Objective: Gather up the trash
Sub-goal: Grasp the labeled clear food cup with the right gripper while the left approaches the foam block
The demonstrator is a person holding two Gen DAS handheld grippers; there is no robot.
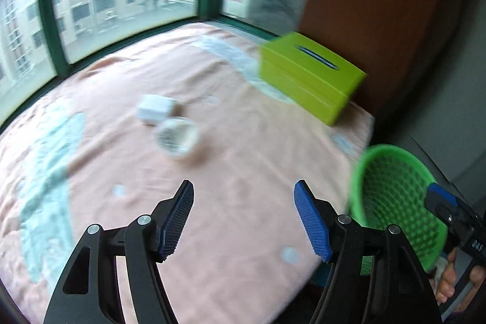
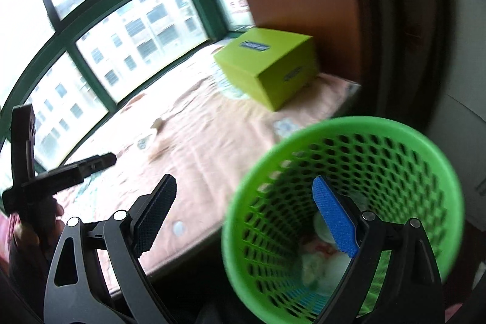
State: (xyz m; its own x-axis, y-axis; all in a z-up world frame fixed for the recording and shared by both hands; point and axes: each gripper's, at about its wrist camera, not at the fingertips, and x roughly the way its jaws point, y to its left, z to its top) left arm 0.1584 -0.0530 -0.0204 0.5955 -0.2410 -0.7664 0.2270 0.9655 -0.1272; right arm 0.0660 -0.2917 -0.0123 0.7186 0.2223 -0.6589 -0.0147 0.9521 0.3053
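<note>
Over bed — both tongs (image 1: 243,214) (image 2: 246,217) wide apart, holding nothing; right by basket (image 2: 379,126).

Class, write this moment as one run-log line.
left gripper: open, empty | right gripper: open, at green mesh plastic basket | white paper cup, white box: on pink cloth

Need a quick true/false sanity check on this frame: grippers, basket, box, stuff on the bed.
1. The left gripper is open and holds nothing. True.
2. The green basket is empty. False: pale crumpled scraps lie at its bottom.
3. The green box sits on the bed cover, near its far right corner. True.
4. The white cup is in the basket. False: it lies on the cover beside a small white box.
5. The right gripper is shut on the basket rim. False: its jaws are open.
</note>
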